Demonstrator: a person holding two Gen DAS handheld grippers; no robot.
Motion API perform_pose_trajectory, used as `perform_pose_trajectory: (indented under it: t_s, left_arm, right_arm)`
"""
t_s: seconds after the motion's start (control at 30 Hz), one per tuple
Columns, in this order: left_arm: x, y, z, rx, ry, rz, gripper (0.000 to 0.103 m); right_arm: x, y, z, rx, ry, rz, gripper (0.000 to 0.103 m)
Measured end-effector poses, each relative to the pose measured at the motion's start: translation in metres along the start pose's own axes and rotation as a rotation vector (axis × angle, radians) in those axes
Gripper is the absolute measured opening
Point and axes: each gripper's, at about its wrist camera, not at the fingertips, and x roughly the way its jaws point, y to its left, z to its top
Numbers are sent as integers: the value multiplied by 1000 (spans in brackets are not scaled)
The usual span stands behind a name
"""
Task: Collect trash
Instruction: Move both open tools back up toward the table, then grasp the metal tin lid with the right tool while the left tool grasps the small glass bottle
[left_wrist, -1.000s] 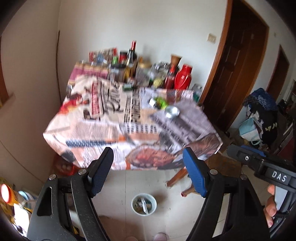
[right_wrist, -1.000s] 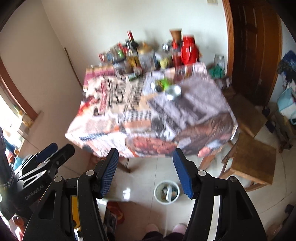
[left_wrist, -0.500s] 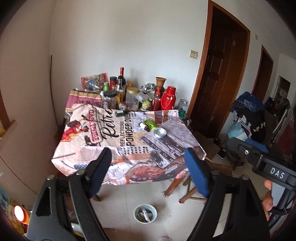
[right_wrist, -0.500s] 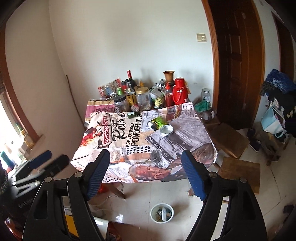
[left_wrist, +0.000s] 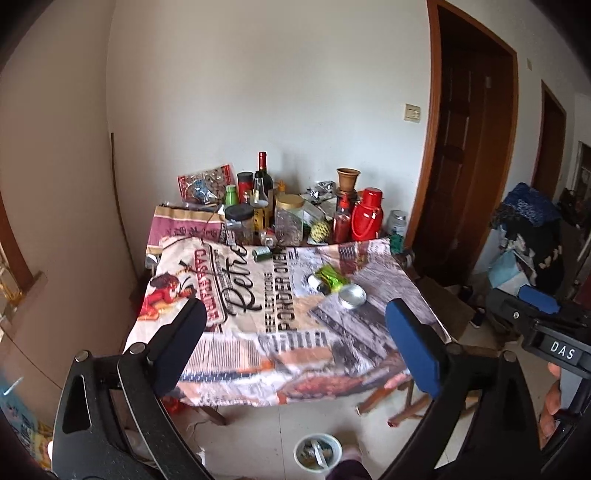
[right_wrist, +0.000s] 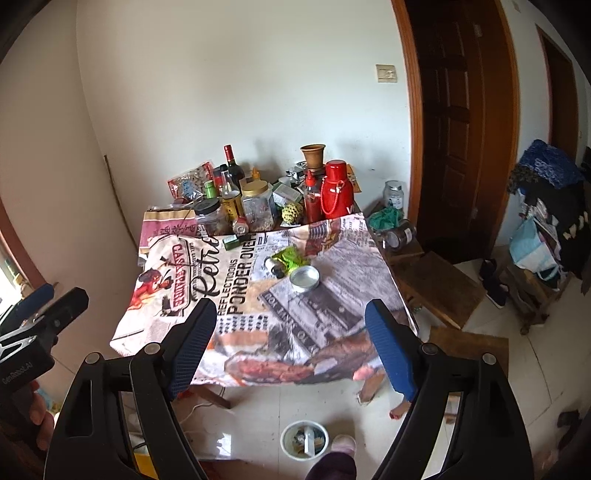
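On the table's printed cloth (left_wrist: 236, 354) (right_wrist: 255, 295) lie a crumpled green wrapper (left_wrist: 332, 277) (right_wrist: 291, 256), a small bottle on its side (right_wrist: 275, 267), a round silver tin (left_wrist: 352, 296) (right_wrist: 304, 279) and a little green can (left_wrist: 263, 253) (right_wrist: 232, 242). A white bucket (left_wrist: 297, 458) (right_wrist: 283, 443) with scraps stands on the floor before the table. My left gripper (left_wrist: 294, 308) hangs in the air short of the table, its jaws opening and nothing between them. My right gripper (right_wrist: 290, 308) does the same, opening and empty.
Jars, bottles and a red thermos (left_wrist: 367, 214) (right_wrist: 336, 192) crowd the table's far edge by the wall. Wooden stools (right_wrist: 439, 284) stand right of the table, with a dark door (right_wrist: 458, 129) behind. A person's foot (right_wrist: 343, 443) is beside the bucket.
Both grippers have risen and tipped up, so the table sits lower and smaller in view with more wall showing. Both pairs of jaws have spread wider, still empty.
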Motion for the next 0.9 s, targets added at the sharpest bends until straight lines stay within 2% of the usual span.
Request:
perform_pose_trajectory:
  t_s: [0.27, 0.43, 0.57, 0.77, 0.9]
  left_arm:
    - [83, -43, 53, -8, 26, 33, 98]
    - [126, -64, 72, -48, 42, 78, 98]
    - [166, -68, 77, -80, 90, 117, 98]
    - [221, -57, 74, -97, 159, 178, 98]
    - [260, -44, 69, -85, 219, 183, 98]
  right_arm:
    - [62, -31, 52, -68, 45, 44, 80]
    - [109, -53, 76, -133, 111, 86, 80]
    - [151, -69, 82, -167, 165, 90, 80]
    - [217, -80, 73, -166, 291, 108, 80]
    - [261, -81, 63, -127, 379, 107, 79]
